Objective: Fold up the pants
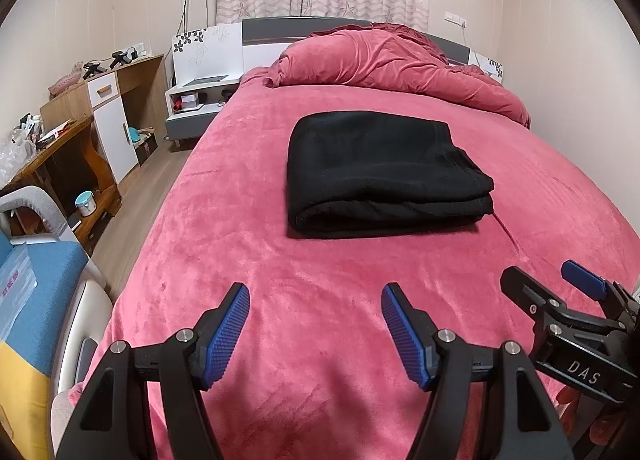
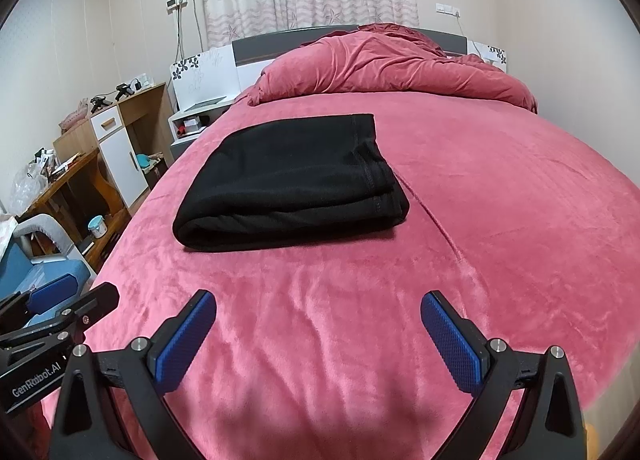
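Note:
Black pants (image 1: 380,175) lie folded in a thick rectangular stack on the pink bed cover (image 1: 240,244); they also show in the right wrist view (image 2: 292,183). My left gripper (image 1: 316,334) is open and empty, held over the near part of the bed, well short of the pants. My right gripper (image 2: 318,344) is open and empty too, also short of the pants. The right gripper shows at the right edge of the left wrist view (image 1: 552,288). The left gripper shows at the left edge of the right wrist view (image 2: 76,292).
A bunched pink duvet (image 1: 400,59) lies at the head of the bed. A nightstand (image 1: 196,99), a wooden desk with clutter (image 1: 80,139) and a blue chair (image 1: 36,284) stand to the left of the bed.

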### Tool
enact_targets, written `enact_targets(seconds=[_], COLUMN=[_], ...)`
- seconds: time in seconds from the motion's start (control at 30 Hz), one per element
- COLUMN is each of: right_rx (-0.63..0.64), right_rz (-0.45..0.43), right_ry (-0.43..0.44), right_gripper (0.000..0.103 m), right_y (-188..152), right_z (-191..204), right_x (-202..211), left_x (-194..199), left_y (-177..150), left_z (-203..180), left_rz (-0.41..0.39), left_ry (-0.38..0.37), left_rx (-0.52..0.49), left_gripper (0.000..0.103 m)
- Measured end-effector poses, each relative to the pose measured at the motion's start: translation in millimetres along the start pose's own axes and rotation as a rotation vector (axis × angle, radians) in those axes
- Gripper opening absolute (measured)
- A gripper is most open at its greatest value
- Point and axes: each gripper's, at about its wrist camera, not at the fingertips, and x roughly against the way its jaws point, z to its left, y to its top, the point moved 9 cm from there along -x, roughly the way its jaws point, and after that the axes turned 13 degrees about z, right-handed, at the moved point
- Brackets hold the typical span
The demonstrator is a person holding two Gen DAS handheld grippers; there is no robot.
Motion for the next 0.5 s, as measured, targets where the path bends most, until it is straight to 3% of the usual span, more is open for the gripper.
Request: enact_targets(seconds=[0.5], right_rx=[-0.005], right_rz=[0.023], right_ry=[0.002], right_gripper=[0.103], right_y=[-5], right_z=[-1], right_x=[-9], left_x=[-12], left_y=[-5], left_z=[-1], left_rz=[0.032], left_ry=[0.007], left_rx=[0.006], left_gripper=[0.07])
